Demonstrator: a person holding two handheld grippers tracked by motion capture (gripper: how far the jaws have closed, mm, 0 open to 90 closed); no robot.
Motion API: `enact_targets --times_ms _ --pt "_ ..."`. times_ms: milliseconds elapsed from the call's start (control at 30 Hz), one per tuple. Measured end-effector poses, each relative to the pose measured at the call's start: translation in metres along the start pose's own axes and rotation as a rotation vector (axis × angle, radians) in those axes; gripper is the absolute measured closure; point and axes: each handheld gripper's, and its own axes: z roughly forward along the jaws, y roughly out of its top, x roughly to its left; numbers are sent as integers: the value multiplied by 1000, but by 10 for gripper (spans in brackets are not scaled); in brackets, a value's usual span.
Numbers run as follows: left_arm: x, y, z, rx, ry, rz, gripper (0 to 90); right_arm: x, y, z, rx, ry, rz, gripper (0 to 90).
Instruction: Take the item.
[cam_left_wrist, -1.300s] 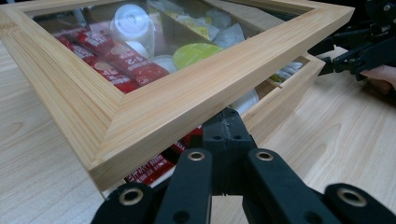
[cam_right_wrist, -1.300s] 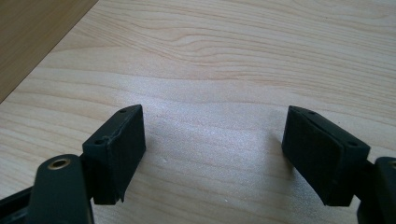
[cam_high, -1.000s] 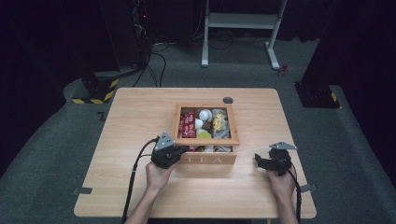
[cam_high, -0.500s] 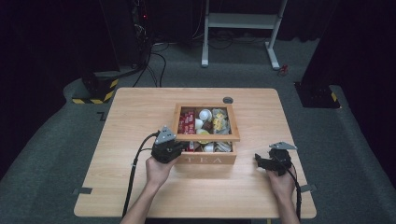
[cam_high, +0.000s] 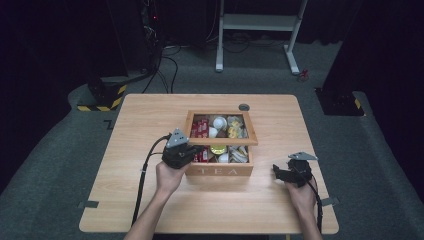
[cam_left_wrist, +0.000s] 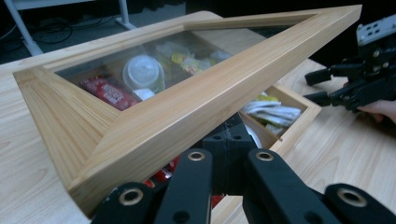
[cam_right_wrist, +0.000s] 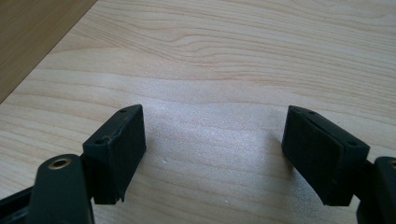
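I have the left tool (cam_high: 192, 150) at the front-left corner of the wooden tea box (cam_high: 220, 170), which sits mid-desk (cam_high: 150, 115). Its jaws are closed together beneath the glass-paned lid (cam_left_wrist: 187, 107), and the lid's front edge is propped up at a tilt above the box (I cannot tell whether the jaws pinch the frame). Red packets (cam_left_wrist: 105, 91) and a white cup (cam_left_wrist: 142, 72) show through the pane. My right tool (cam_high: 278, 172) rests on the desk right of the box, jaws spread wide with nothing between them.

Dark disc (cam_high: 244, 107) — white stand (cam_high: 257, 22) behind table (cam_high: 140, 115).
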Motion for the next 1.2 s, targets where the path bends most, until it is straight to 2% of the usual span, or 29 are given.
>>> enact_targets --times_ms 67,133,167,233,267,333,467,567,633,900,1000,1133,1200 --pt "1 6 -1 -3 3 3 900 0 0 0 0 0 3 241" --pt "1 9 -1 -8 17 15 900 1 0 -2 -2 0 1 324" --pt "0 11 -1 -6 31 31 900 3 0 -3 -4 10 -1 328" --pt "0 12 -2 -7 31 36 889 5 1 -3 -6 40 -12 343" --pt "1 14 -2 -14 20 23 889 7 1 -5 -20 59 -18 351" --pt "1 16 -2 -13 26 25 889 10 2 -8 -45 85 -31 362" --pt "3 19 -2 -23 15 16 889 19 4 -20 -116 169 -41 375" --pt "3 21 -3 -19 19 19 884 23 6 -27 -148 195 -58 374" --pt "4 25 -3 -23 25 20 883 28 9 -34 -196 216 -72 371" --pt "6 33 -3 -28 28 19 866 37 21 -38 -235 311 -91 419" --pt "6 36 -3 -32 27 18 863 40 24 -39 -240 330 -96 435" --pt "7 40 -3 -28 34 21 849 44 29 -41 -269 327 -100 435" --pt "8 43 -2 -30 35 17 842 49 35 -42 -286 332 -117 431"
